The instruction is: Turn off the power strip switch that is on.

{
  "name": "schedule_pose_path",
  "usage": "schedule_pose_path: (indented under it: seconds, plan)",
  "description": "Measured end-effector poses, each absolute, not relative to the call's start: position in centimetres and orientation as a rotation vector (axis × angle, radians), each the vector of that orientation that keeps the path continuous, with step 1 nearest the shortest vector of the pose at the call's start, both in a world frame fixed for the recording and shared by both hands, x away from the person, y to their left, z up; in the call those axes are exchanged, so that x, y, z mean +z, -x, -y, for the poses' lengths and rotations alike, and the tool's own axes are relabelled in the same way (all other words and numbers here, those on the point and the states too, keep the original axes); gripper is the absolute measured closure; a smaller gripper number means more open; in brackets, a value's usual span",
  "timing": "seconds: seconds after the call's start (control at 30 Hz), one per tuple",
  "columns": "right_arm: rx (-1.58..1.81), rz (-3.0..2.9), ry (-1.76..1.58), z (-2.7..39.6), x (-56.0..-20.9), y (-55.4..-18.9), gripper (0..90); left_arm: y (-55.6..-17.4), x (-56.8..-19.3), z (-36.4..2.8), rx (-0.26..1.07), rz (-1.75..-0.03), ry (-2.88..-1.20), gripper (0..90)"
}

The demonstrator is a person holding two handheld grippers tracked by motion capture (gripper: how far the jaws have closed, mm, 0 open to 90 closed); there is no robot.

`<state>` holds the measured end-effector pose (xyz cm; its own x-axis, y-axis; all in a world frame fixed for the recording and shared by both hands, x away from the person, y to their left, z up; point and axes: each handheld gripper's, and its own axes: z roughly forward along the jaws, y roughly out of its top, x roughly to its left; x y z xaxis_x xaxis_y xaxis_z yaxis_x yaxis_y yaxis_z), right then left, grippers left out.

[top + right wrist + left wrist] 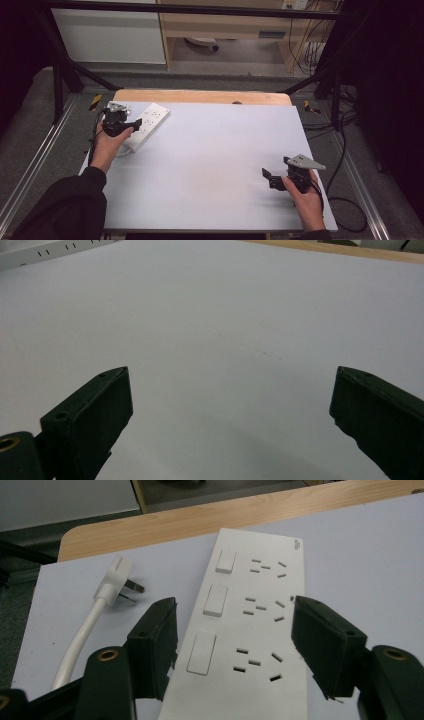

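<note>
A white power strip (152, 117) (250, 580) with three switches and three sockets lies at the far left of the white tabletop. My left gripper (132, 126) (235, 630) straddles its near end, and the black pads (157, 640) meet the strip's two long edges. The strip's white plug (117, 577) and cable (80, 635) lie beside it on the table. My right gripper (269, 179) (230, 405) rests low over the near right of the table, its jaws wide apart with nothing between them.
The white board (215, 165) sits on a wooden table whose far edge (200, 96) shows. Black frame bars (65, 70) stand at both far corners, and cables (345, 200) run on the floor at the right.
</note>
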<state>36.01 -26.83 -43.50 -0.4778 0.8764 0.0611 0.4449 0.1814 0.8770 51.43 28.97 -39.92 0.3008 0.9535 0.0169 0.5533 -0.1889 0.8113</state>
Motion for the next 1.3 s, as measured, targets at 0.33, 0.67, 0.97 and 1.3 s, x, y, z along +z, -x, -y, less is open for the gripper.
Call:
schedule_pose_path:
  seconds: [0.33, 0.67, 0.97, 1.3]
  plan:
    - [1.234, -2.035, -1.227, 26.5, -43.6, -36.0, 3.2, -51.8, -40.9, -29.4, 0.603, -1.385, -1.83, 50.5]
    - [1.216, -2.045, -1.206, 26.3, -43.6, -36.0, 3.1, -51.7, -41.5, -29.8, 0.628, -1.381, -1.826, 71.8]
    - [1.197, -2.039, -1.211, 26.4, -43.7, -36.0, 3.1, -51.8, -41.5, -30.0, 0.603, -1.378, -1.784, 86.2]
    - [1.197, -2.037, -1.208, 26.4, -43.7, -36.0, 3.1, -52.3, -41.8, -29.9, 0.612, -1.363, -1.787, 89.8]
